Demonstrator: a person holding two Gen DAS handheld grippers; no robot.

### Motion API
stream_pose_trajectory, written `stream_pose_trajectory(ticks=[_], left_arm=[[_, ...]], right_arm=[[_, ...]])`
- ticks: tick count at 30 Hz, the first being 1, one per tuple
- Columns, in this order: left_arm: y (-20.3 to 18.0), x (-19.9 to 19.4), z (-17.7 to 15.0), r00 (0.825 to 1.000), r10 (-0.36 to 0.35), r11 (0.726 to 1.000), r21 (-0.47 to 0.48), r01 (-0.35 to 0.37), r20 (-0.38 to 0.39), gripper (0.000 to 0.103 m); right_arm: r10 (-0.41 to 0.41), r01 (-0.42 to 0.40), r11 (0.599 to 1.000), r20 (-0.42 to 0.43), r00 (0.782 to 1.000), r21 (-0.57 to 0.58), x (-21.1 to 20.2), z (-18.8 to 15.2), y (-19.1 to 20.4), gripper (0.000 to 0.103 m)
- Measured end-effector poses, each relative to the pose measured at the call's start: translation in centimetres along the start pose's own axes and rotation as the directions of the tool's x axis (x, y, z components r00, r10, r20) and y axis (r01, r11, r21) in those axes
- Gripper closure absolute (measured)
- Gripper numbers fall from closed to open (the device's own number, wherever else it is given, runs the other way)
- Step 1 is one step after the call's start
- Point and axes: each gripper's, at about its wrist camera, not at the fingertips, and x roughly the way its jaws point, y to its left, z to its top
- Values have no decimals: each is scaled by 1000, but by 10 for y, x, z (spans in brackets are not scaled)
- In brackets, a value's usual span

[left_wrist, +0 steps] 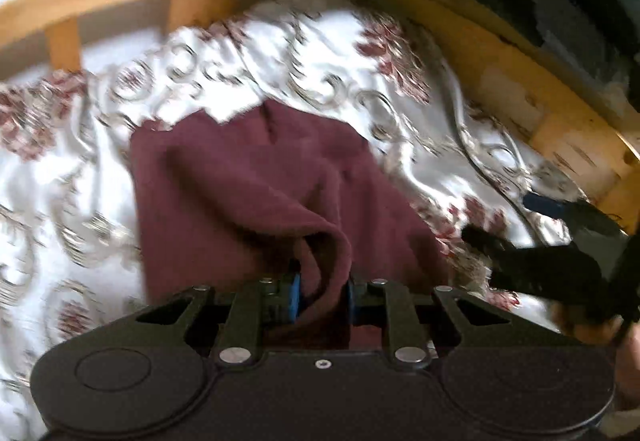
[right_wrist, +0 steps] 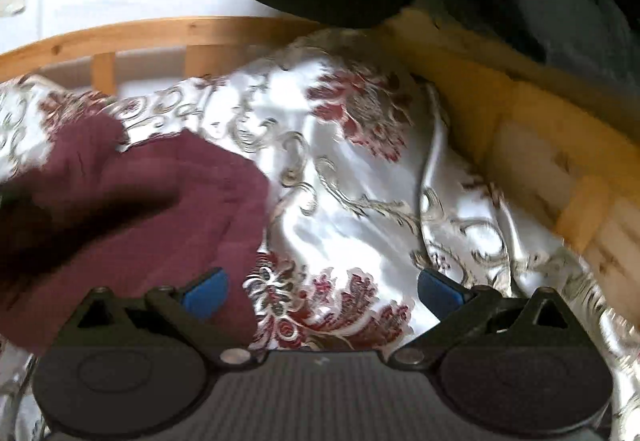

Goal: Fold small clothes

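Your left gripper (left_wrist: pixel 322 297) has its fingers clamped on a bunched edge of the maroon garment (left_wrist: pixel 248 185), which lies on the floral bedspread (left_wrist: pixel 328 53). Your right gripper (right_wrist: pixel 322 291), fingers spread wide, has the garment at nine o'clock.

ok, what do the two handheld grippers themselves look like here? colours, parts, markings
Both match: the left gripper and right gripper have matte black bodies with two round caps, black linkage arms on silver pivot pins, and blue rubbery finger pads. The right gripper's centre panel looks finely ribbed. No cables, labels or sleeves show. A bare hand grips the right one.
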Motion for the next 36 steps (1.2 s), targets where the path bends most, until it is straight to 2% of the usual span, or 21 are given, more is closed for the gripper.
stream_pose_trajectory(ticks=[3, 5, 7, 9, 12, 13, 15, 17, 20, 22, 23, 25, 29, 32, 33, 36], left_arm=[[3, 5, -7, 999, -33, 999, -38, 33, -1, 76], [5, 1, -8, 998, -62, 996, -57, 62, 10, 67], [5, -7, -9, 993, -107, 992, -64, 109, 43, 43], [3, -22, -12, 985, -145, 988, -43, 149, 94, 27], [-1, -50, -20, 964, -175, 984, 20, 174, 201, 15], [-1, -58, -23, 955, -179, 984, 34, 176, 235, 8], [1, -72, -29, 946, -151, 989, 41, 145, 287, 1], [4, -76, -34, 951, -110, 994, 44, 102, 291, 1], [13, -72, -43, 969, -36, 999, 2, 37, 245, 1], [22, -66, -49, 979, -40, 998, -40, 49, 200, 1], [26, -63, -52, 980, -66, 995, -63, 79, 187, 1], [32, -62, -58, 972, -109, 987, -89, 130, 209, 1], [25, -56, -61, 979, -53, 999, -3, 54, 199, 3], [16, -51, -64, 983, -25, 997, 74, 12, 183, 7], [14, -49, -65, 983, -14, 996, 91, -3, 183, 11], [16, -46, -66, 984, 8, 997, 77, -22, 177, 32]], right_arm=[[60, -63, 996, 40, 997, 69, 3, -1, -6, 0], [117, -125, 986, 81, 990, 106, 4, -1, -7, 0], [203, -220, 964, 119, 972, 147, 5, 0, -7, 0], [304, -331, 922, 153, 940, 200, 8, 0, -8, 0], [463, -491, 828, 165, 871, 271, 19, 2, -7, 0], [497, -524, 802, 167, 852, 286, 23, 3, -6, 0], [550, -572, 762, 163, 819, 302, 29, 4, -3, 0], [577, -593, 743, 153, 802, 311, 35, 4, 3, 0], [625, -627, 708, 124, 770, 326, 46, 2, 10, 0], [644, -640, 688, 120, 756, 343, 51, 1, 16, 0], [656, -649, 676, 117, 746, 347, 54, 1, 19, 0], [679, -671, 657, 117, 725, 345, 60, 1, 28, 0], [688, -669, 660, 83, 721, 341, 76, 0, 47, 0], [691, -672, 652, 89, 718, 351, 84, -1, 52, 1], [688, -669, 655, 90, 720, 350, 87, 1, 53, 3], [681, -670, 658, 109, 724, 345, 91, 4, 56, 5]])
